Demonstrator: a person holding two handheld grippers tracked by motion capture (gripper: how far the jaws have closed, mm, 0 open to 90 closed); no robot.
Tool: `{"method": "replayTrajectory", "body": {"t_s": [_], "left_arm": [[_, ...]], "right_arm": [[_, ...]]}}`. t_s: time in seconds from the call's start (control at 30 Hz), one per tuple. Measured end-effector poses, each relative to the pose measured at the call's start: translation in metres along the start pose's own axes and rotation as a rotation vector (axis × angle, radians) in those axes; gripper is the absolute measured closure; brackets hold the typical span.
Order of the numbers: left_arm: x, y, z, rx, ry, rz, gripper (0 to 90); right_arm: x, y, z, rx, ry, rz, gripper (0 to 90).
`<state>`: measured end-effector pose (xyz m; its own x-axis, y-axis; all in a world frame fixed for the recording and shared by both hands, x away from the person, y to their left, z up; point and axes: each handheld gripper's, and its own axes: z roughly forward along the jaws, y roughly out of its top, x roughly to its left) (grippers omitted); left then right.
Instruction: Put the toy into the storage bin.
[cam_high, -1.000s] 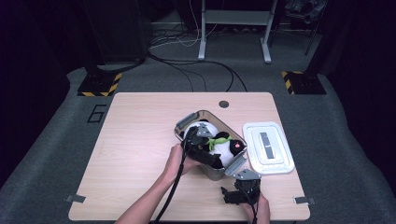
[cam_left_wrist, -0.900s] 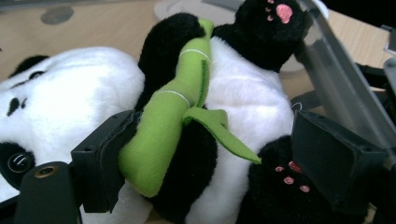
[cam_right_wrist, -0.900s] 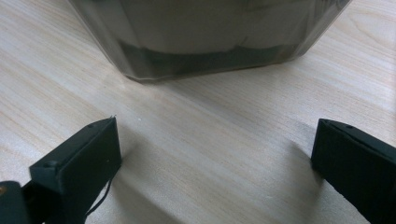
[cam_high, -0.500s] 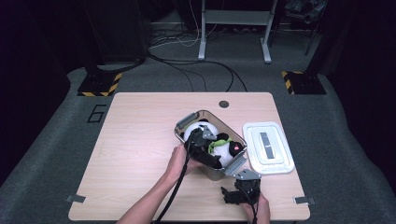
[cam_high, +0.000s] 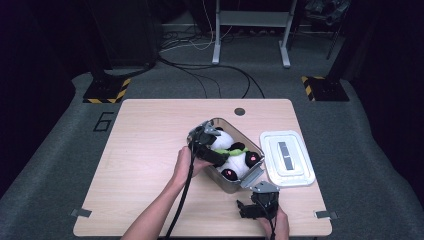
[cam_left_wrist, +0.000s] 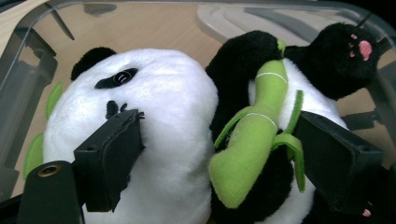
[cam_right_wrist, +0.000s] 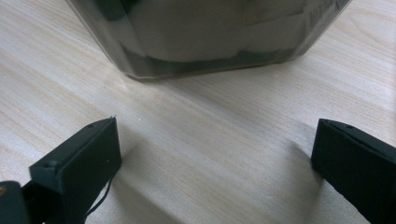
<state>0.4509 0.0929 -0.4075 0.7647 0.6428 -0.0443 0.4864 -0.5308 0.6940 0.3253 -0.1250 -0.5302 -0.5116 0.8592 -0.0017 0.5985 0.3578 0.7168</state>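
Left hand-held gripper (cam_left_wrist: 219, 154) spread wide around panda (cam_left_wrist: 154, 154) in bin (cam_high: 250, 176), mid-frame; right hand-held gripper (cam_right_wrist: 215, 158) wide, empty. Risked pinching only plush, slipping.

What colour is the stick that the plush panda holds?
Bright green: the stick on the plush panda, clearest in the left gripper view.

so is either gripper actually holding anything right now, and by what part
Nothing is gripped. The left gripper is open, straddling the plush panda inside the clear container. The right gripper is open over bare table.
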Motion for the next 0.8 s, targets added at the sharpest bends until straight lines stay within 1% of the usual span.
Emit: {"method": "replayTrajectory", "body": {"t_s": [0.1, 0.13, 0.17, 0.27, 0.3, 0.33, 0.43, 0.6, 0.63, 0.73, 0.8], "left_arm": [[-0.001, 0.0, 0.007, 0.026, 0.015, -0.004, 16.6], [0.0, 0.001, 0.008, 0.037, 0.018, 0.002, 16.6], [-0.001, 0.001, 0.009, 0.04, 0.016, -0.005, 16.6], [0.001, 0.001, 0.01, 0.041, 0.012, -0.002, 16.6], [0.001, 0.0, 0.01, 0.034, 0.006, -0.007, 16.6], [0.002, 0.0, 0.008, 0.029, 0.006, -0.002, 16.5], [0.004, -0.002, 0.003, -0.007, -0.011, -0.012, 16.1], [0.005, -0.007, -0.008, -0.059, -0.014, -0.016, 16.0], [0.005, -0.009, -0.012, -0.072, -0.015, -0.021, 15.9], [0.004, -0.013, -0.024, -0.093, -0.014, -0.012, 15.6], [0.005, -0.017, -0.034, -0.119, -0.006, -0.013, 15.5]], "right_arm": [[0.0, 0.0, 0.0, -0.001, -0.002, 0.0, 0.8], [0.0, 0.0, 0.0, 0.0, -0.002, 0.0, 0.8], [0.0, 0.0, 0.0, 0.0, 0.0, 0.0, 0.8], [0.0, 0.0, 0.0, 0.001, -0.001, 0.002, 0.8], [0.0, 0.0, 0.0, 0.001, 0.0, 0.002, 0.8], [0.0, 0.0, 0.0, 0.0, -0.001, -0.001, 0.8], [0.0, 0.0, 0.0, -0.001, -0.001, 0.0, 0.8], [0.0, 0.0, 0.0, -0.001, 0.001, -0.001, 0.8], [0.0, 0.0, 0.0, -0.001, 0.001, -0.001, 0.8], [0.0, 0.0, 0.0, -0.001, 0.002, -0.001, 0.8], [0.0, 0.0, 0.0, -0.001, 0.002, -0.001, 0.7]]}}
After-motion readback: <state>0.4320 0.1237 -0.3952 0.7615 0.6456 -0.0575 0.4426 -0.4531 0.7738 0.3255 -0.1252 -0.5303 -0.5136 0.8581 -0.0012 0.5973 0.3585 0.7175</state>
